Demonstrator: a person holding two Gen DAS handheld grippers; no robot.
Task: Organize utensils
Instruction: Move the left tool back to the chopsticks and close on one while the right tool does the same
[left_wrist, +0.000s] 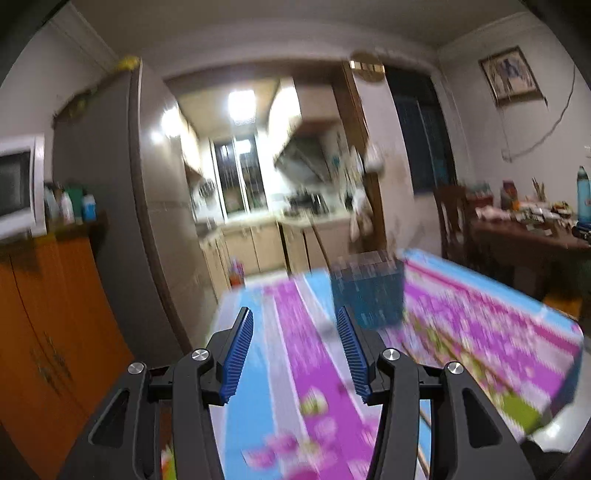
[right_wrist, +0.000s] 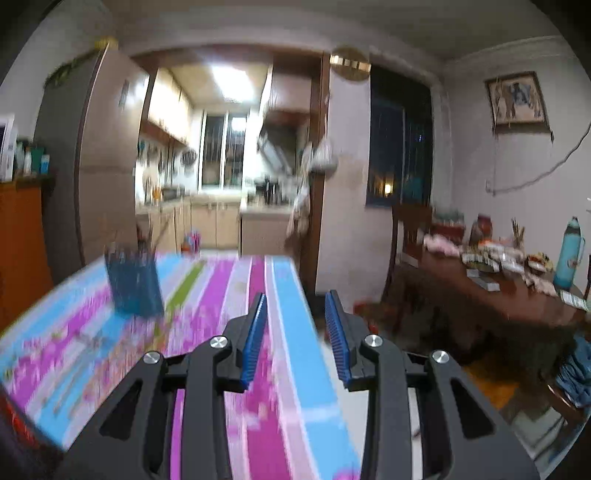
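Both views are smeared by motion. A blue perforated holder (left_wrist: 365, 291) stands on a table with a pink, blue and white patterned cloth (left_wrist: 480, 314). My left gripper (left_wrist: 294, 313) hangs open above the cloth, just left of and nearer than the holder, nothing between its blue pads. A small pale blur (left_wrist: 327, 328) lies on the cloth by its right finger; what it is I cannot tell. In the right wrist view the holder (right_wrist: 135, 288) sits far to the left, thin dark sticks rising from it. My right gripper (right_wrist: 296, 297) is open and empty over the cloth's right edge (right_wrist: 288, 295).
A tall fridge (left_wrist: 110, 184), an orange cabinet (left_wrist: 44, 314) and a microwave (left_wrist: 18, 188) stand on the left. To the right is a dark wooden table (right_wrist: 498, 295) cluttered with small items and a teal bottle (right_wrist: 570, 254), with a chair (left_wrist: 450, 221) beside it.
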